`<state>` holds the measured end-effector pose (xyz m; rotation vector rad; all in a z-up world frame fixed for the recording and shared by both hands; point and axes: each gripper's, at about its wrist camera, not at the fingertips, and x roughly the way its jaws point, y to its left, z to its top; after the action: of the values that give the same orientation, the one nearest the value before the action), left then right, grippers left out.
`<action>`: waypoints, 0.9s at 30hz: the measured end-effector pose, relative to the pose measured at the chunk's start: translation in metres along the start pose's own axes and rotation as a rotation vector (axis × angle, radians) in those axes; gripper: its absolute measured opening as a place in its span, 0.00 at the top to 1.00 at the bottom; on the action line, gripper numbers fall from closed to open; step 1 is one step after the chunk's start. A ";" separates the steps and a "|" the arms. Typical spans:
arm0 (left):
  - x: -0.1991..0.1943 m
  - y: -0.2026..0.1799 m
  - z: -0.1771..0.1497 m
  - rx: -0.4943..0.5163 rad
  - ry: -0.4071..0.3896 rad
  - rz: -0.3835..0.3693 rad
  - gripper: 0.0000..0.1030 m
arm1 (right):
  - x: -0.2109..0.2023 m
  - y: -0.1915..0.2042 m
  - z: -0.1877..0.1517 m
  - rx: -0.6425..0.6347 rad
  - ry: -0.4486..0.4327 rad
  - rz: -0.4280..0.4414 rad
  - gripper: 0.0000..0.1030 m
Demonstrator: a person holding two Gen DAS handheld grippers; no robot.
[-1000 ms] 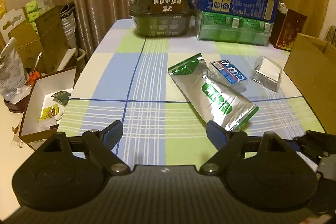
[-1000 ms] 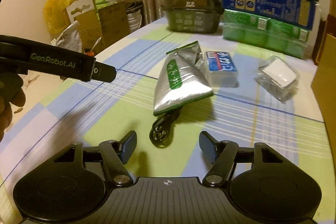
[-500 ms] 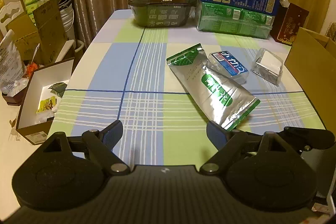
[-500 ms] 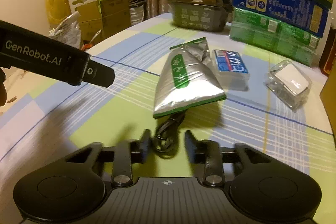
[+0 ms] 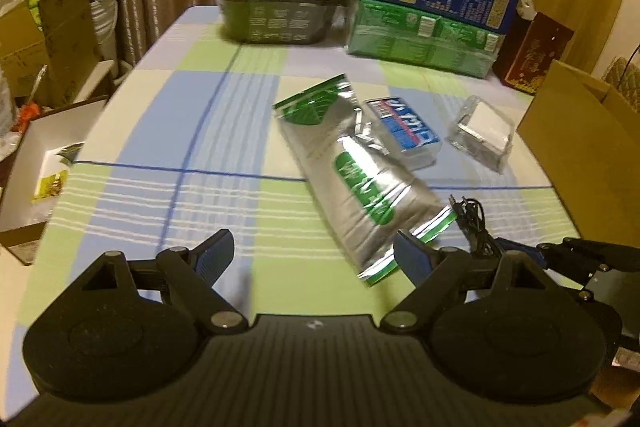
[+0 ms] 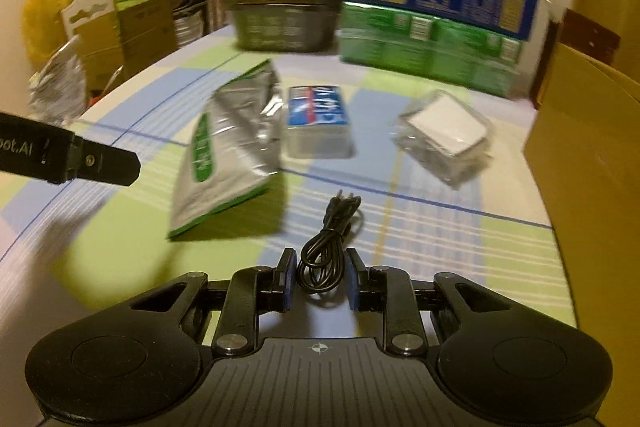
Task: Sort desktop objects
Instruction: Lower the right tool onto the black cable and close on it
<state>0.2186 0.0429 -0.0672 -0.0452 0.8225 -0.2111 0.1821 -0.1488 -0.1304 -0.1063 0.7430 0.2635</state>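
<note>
Right gripper (image 6: 319, 281): fingers closed in on a coiled black cable (image 6: 326, 255), low centre of the right wrist view; we hold it over the checked tablecloth (image 5: 208, 131). Left gripper (image 5: 314, 253): fingers spread wide, nothing between them, lower middle of the left wrist view. Silver-and-green pouch (image 5: 356, 179): lying flat mid-frame. Blue-labelled packet (image 5: 404, 127): just right of the pouch, touching it. Clear plastic case (image 5: 482, 129): further right, apart. Brown cardboard box (image 5: 588, 147): right edge.
</note>
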 end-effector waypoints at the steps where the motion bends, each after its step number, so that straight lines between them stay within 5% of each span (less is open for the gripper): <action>1: 0.003 -0.003 0.001 -0.006 0.000 -0.010 0.18 | 0.000 -0.004 0.001 0.008 0.000 -0.002 0.79; 17: 0.057 -0.015 0.014 -0.162 0.033 -0.125 0.14 | 0.009 -0.031 0.004 0.012 0.027 0.022 0.79; 27: 0.073 -0.023 0.019 -0.128 0.065 -0.111 0.14 | 0.008 -0.030 0.003 0.011 0.019 0.018 0.79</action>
<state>0.2768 0.0048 -0.1043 -0.2059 0.8980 -0.2650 0.1980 -0.1757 -0.1337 -0.0920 0.7647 0.2764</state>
